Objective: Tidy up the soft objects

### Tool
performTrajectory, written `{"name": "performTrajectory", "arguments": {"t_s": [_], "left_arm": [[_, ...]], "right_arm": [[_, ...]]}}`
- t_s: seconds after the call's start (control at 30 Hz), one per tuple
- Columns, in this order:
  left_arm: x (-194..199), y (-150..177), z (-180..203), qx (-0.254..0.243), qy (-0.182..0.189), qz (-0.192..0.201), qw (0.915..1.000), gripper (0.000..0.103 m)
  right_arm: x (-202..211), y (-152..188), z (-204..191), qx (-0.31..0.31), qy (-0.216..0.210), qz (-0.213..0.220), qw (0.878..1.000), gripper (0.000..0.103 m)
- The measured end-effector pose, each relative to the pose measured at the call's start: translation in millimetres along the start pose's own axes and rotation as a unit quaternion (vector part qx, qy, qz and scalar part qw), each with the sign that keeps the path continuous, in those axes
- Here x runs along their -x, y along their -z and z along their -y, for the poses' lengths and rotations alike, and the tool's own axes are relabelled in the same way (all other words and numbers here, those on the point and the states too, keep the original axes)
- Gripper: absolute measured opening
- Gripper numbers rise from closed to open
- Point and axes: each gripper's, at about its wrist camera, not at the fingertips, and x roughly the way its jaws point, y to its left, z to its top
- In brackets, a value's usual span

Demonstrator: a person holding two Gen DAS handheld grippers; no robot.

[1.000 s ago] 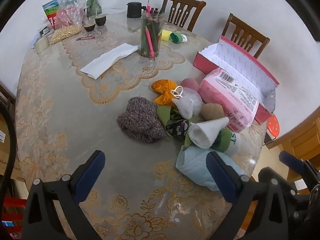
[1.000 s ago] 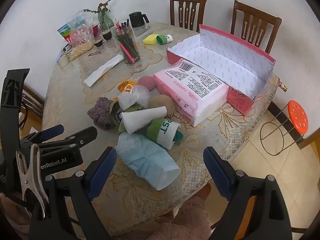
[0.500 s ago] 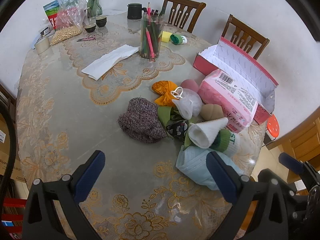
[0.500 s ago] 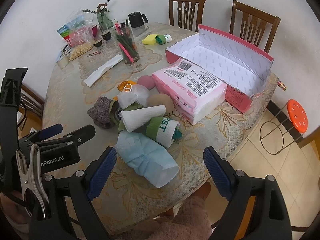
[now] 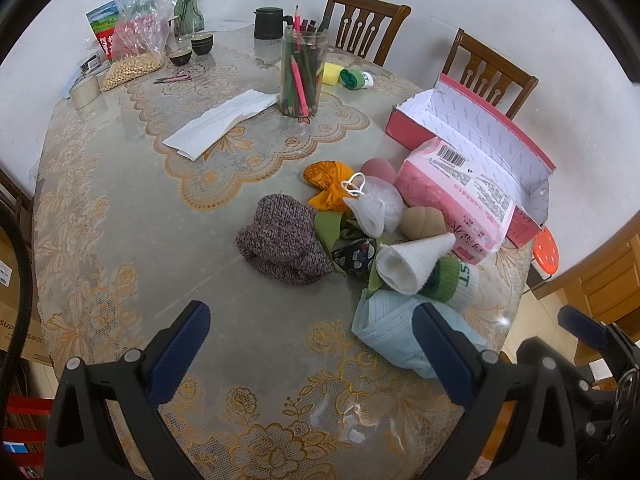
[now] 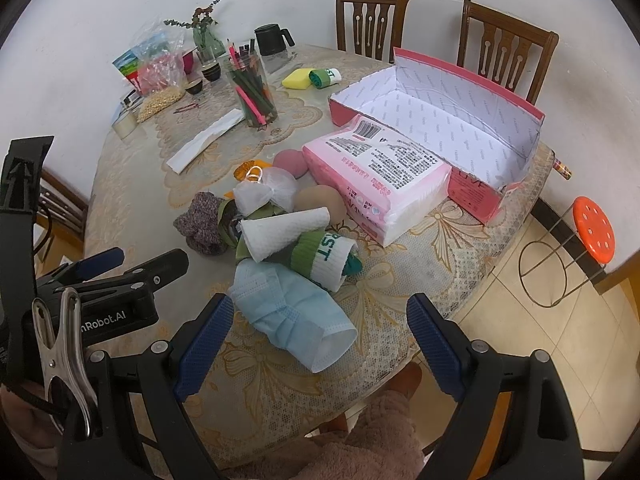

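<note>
A heap of soft things lies at the table's near right: a blue face mask (image 5: 390, 326) (image 6: 292, 314), a green and white sock (image 6: 324, 254), a rolled white cloth (image 5: 408, 264), a purple knit piece (image 5: 282, 240), a white mesh pouch (image 5: 374, 206), an orange cloth (image 5: 326, 178) and a pink tissue pack (image 6: 378, 170). An open pink box (image 6: 440, 116) stands behind them. My left gripper (image 5: 310, 354) is open and empty, above the table before the heap. My right gripper (image 6: 318, 346) is open and empty, just over the mask.
A jar of pencils (image 5: 302, 74), a white paper strip (image 5: 222, 122), a black mug (image 5: 268, 23), a yellow sponge (image 6: 297, 79), bowls and bags stand at the table's far side. Two wooden chairs (image 6: 506, 56) stand behind. An orange stool (image 6: 592, 230) is on the floor at right.
Both views have shifted slightly; the heap sits a little farther up and away in the right wrist view. Nothing was taken hold of, and both grippers stay open.
</note>
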Motion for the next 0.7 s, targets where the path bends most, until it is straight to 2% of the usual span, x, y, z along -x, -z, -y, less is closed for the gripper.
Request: {"name": "performTrajectory", "arguments": {"t_s": [0.7], "left_arm": [[-13,-1,-16,0.007,-0.005,-0.006,0.9999,0.103]], "right_arm": [[-7,0,4,-0.004,-0.003,-0.015,1.000,0.091]]}}
